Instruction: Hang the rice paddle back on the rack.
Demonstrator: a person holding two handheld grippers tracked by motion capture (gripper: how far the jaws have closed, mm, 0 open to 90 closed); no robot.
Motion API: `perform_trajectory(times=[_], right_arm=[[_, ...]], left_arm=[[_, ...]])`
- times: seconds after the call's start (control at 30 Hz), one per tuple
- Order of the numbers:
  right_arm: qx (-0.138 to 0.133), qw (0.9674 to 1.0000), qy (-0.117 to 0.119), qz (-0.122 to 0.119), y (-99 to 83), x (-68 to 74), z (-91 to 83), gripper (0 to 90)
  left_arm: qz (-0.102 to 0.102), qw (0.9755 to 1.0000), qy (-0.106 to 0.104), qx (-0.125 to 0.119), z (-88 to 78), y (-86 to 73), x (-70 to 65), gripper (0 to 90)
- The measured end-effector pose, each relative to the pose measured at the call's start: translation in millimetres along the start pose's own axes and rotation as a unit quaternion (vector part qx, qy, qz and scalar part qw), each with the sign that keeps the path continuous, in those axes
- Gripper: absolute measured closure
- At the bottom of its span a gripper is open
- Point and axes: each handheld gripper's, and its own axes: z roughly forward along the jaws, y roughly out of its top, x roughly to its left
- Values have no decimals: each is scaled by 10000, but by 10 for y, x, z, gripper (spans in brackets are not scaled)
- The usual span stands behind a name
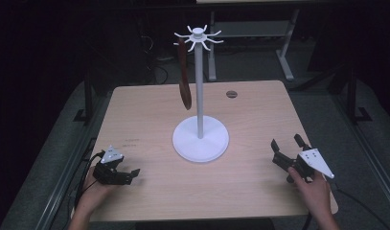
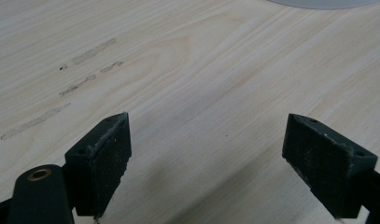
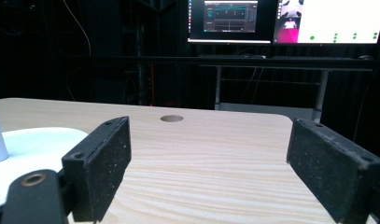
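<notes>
**Both grippers idle at the near edge, spoon on the rack**

Nearest us, at the table's near edge, our left gripper [image 1: 128, 175] rests on the wood at the left and our right gripper [image 1: 284, 149] sits at the right, each held in a hand. In the left gripper view the jaws stand wide apart over bare wood grain, with nothing between them; the right gripper view shows the same wide gap, looking across the table [image 3: 215, 149] toward its far edge.

The thing in hand looks to be the dark brown spoon [image 1: 184, 81], which hangs from one of the white hooks at the top of the rack [image 1: 200, 91], left of the pole, its bowl down and clear of the tabletop. The rack's round base [image 1: 200, 139] stands mid-table, between the two grippers and well apart from both.

We judge this either the finish of a hanging job or the start of taking the spoon down: no gripper is near it. Beyond the table's far right, lit monitors [image 3: 285, 21] glow in a dark room.
</notes>
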Motion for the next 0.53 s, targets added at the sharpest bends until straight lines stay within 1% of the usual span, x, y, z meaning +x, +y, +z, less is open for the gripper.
perform_trajectory(times=[0.27, 0.53], right_arm=[[-1, 10000, 1, 5, 0, -1, 0, 130], [-1, 10000, 1, 5, 0, -1, 0, 131]], left_arm=[[79, 9999, -17, 79, 22, -6, -6, 151], [155, 9998, -13, 87, 22, 5, -18, 151]])
